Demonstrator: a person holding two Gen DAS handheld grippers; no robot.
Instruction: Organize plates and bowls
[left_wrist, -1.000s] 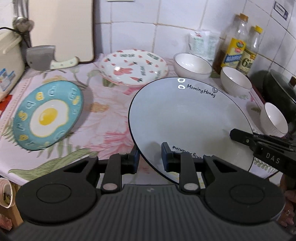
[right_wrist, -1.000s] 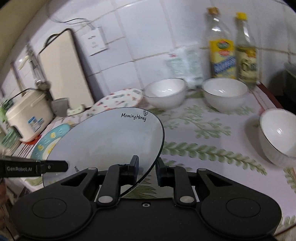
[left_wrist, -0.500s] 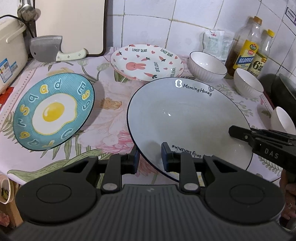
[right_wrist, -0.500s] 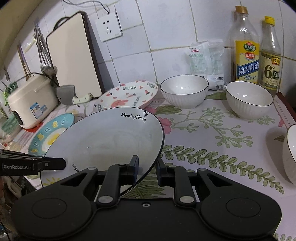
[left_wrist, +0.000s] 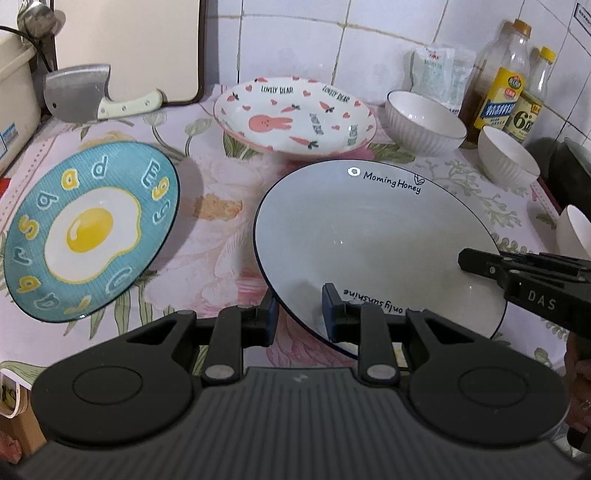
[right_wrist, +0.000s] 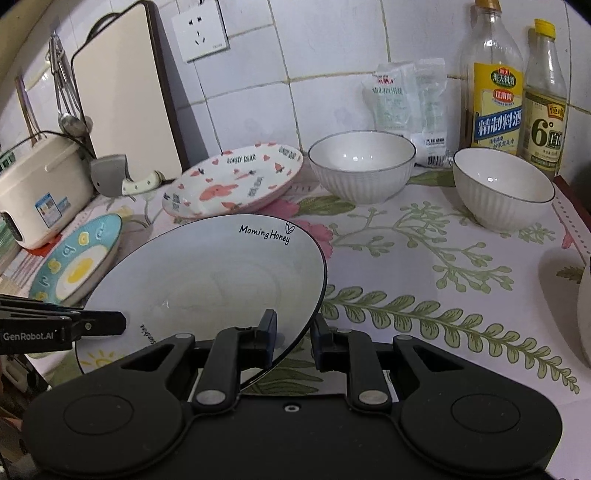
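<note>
Both my grippers are clamped on the white plate (left_wrist: 373, 236): left gripper (left_wrist: 297, 314) pinches the near rim, right gripper (right_wrist: 291, 334) pinches the rim on its right side, each with one finger above and one under the edge. Plate is held tilted over the near middle of the counter (left_wrist: 221, 236), far edge close to the cloth; I cannot tell if it touches.

Egg plate (left_wrist: 86, 230) sits by the left edge, propped at a slant, and the bunny plate (left_wrist: 295, 118) is toward the back wall. Two white bowls (right_wrist: 362, 166) (right_wrist: 502, 188) stand at the back right, and a third bowl (left_wrist: 576, 230) is at the right edge.

Risks:
- Grip is thin rim only on glazed ceramic; any twist between my two hands could slip it out.
- Uneven lowering could chip the far edge on the counter.
- Swinging left may knock the egg plate, which looks unstable.
- Swinging right could clip the third bowl.
</note>
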